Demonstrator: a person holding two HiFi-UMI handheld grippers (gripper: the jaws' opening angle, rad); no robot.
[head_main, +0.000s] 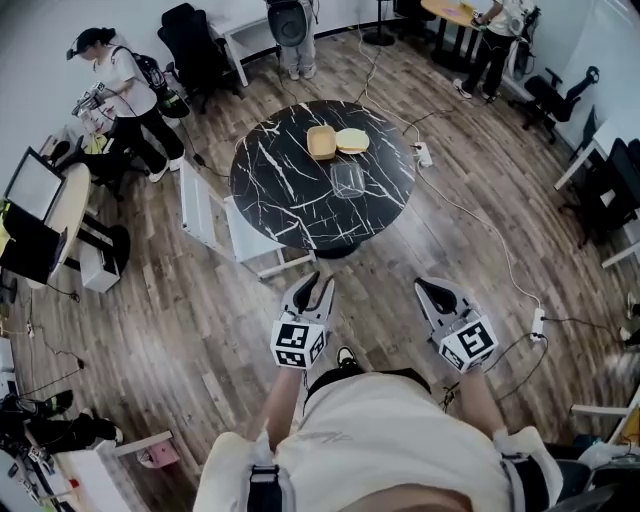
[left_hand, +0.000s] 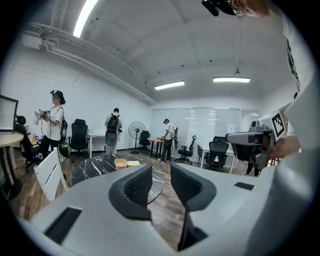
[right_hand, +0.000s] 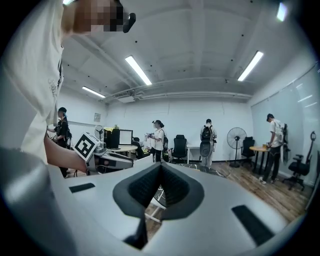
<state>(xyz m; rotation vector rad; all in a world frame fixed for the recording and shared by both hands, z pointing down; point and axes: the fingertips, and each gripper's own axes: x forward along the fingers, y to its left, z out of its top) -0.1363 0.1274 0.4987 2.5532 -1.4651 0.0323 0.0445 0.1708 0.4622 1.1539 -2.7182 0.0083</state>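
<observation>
Head view: white chair (head_main: 252, 238) fronts black table (head_main: 285, 185).

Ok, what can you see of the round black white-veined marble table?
The round black white-veined marble table stands on the wood floor. A tan box, a pale yellow lid beside it and a clear plastic tub rest on its top. A white chair stands at its left edge. Left gripper and right gripper hang short of it.

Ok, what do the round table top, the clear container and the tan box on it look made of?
Round table top: black with white veins, slight sheen, so marble or a marble-look laminate; cannot tell which. Clear container: see-through walls, likely thin plastic. Tan box: matte beige, probably paper pulp or card.
</observation>
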